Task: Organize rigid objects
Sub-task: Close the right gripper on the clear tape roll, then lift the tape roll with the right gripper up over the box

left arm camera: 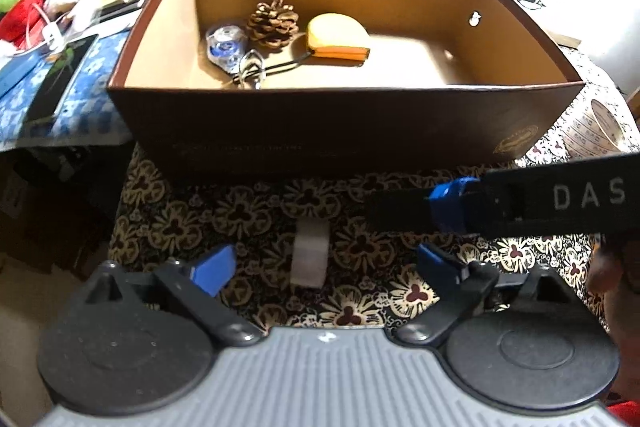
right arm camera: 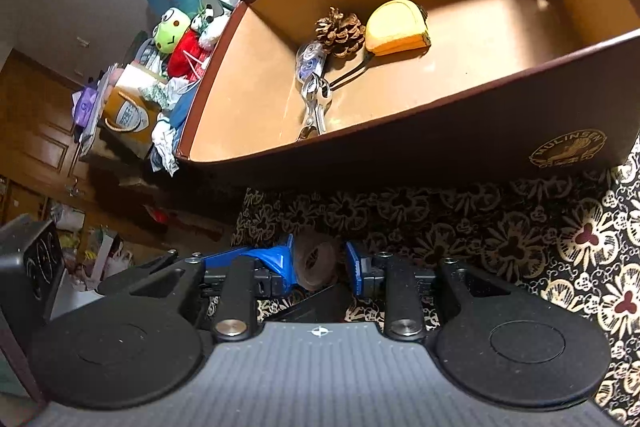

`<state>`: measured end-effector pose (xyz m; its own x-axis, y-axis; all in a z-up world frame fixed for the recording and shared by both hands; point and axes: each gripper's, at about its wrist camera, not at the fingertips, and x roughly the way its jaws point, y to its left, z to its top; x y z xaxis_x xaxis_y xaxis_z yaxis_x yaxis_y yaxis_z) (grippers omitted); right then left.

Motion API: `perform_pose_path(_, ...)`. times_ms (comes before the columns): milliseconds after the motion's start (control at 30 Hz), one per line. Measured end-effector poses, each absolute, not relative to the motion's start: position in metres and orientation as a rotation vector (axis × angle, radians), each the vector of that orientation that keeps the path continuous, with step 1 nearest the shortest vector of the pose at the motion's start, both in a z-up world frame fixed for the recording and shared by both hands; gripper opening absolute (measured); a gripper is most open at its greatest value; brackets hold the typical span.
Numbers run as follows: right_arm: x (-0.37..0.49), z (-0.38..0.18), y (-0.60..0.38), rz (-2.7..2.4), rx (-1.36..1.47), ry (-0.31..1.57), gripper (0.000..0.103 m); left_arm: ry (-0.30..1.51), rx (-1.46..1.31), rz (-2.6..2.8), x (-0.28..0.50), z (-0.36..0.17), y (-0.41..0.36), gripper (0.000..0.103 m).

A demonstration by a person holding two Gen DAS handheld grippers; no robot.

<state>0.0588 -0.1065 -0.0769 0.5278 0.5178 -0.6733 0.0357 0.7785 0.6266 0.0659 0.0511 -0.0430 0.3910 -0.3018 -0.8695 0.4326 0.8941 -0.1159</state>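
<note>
Tape roll [right arm camera: 316, 265] sits gripped between our right gripper [right arm camera: 320, 267] pads, at 6 o'clock of the box [right arm camera: 440, 131]. We judge it light, stiff; hold across its rim. Left gripper [left arm camera: 320, 265] hangs open.
</note>
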Motion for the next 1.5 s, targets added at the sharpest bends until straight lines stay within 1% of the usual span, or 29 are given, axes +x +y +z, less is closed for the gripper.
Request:
perform_pose_path(67,0.061,-0.078,-0.106,0.312,0.647,0.984,0.01,1.07,0.141,-0.495,0.069,-0.043,0.054,0.081)
perform_pose_path(267,0.065,-0.083,-0.1,0.313,0.691,0.978,0.01,1.084,0.106,-0.573,0.076,-0.047,0.064,0.08)
perform_pose_path(300,0.066,-0.084,-0.098,0.317,0.698,0.978,0.01,1.083,0.104,-0.585,0.076,-0.047,0.065,0.074)
perform_pose_path(333,0.067,-0.084,-0.096,0.319,0.701,0.98,0.01,1.085,0.107,-0.596,0.077,-0.047,0.065,0.071)
perform_pose_path(367,0.068,-0.085,-0.093,0.322,0.702,0.982,0.01,1.086,0.113,-0.601,0.077,-0.048,0.065,0.063)
perform_pose_path(433,0.071,-0.087,-0.089,0.331,0.706,0.988,0.012,1.099,0.115,-0.606,0.081,-0.05,0.067,0.055)
perform_pose_path(467,0.072,-0.087,-0.088,0.333,0.707,0.991,0.012,1.108,0.112,-0.608,0.083,-0.051,0.068,0.053)
perform_pose_path(533,0.075,-0.088,-0.085,0.334,0.704,1.002,0.011,1.122,0.107,-0.611,0.085,-0.053,0.07,0.045)
perform_pose_path(567,0.076,-0.089,-0.083,0.332,0.701,1.011,0.01,1.127,0.105,-0.616,0.086,-0.054,0.071,0.037)
perform_pose_path(600,0.078,-0.09,-0.082,0.331,0.701,1.021,0.01,1.133,0.103,-0.623,0.087,-0.055,0.071,0.032)
perform_pose_path(633,0.079,-0.092,-0.081,0.331,0.705,1.032,0.01,1.137,0.103,-0.628,0.087,-0.056,0.071,0.023)
perform_pose_path(667,0.08,-0.094,-0.081,0.33,0.71,1.043,0.01,1.142,0.105,-0.633,0.087,-0.057,0.071,0.016)
perform_pose_path(767,0.082,-0.098,-0.079,0.326,0.725,1.066,0.008,1.147,0.103,-0.64,0.087,-0.058,0.071,0.015)
perform_pose_path(1000,0.077,-0.097,-0.084,0.33,0.735,1.048,0.0,1.132,0.094,-0.655,0.084,-0.054,0.074,0.014)
perform_pose_path(1333,0.049,-0.076,-0.113,0.316,0.747,0.967,0.0,1.077,0.106,-0.764,0.072,-0.029,0.054,0.014)
perform_pose_path(1500,0.025,-0.052,-0.136,0.278,0.747,0.895,0.0,1.022,0.129,-0.864,0.061,-0.008,0.033,0.014)
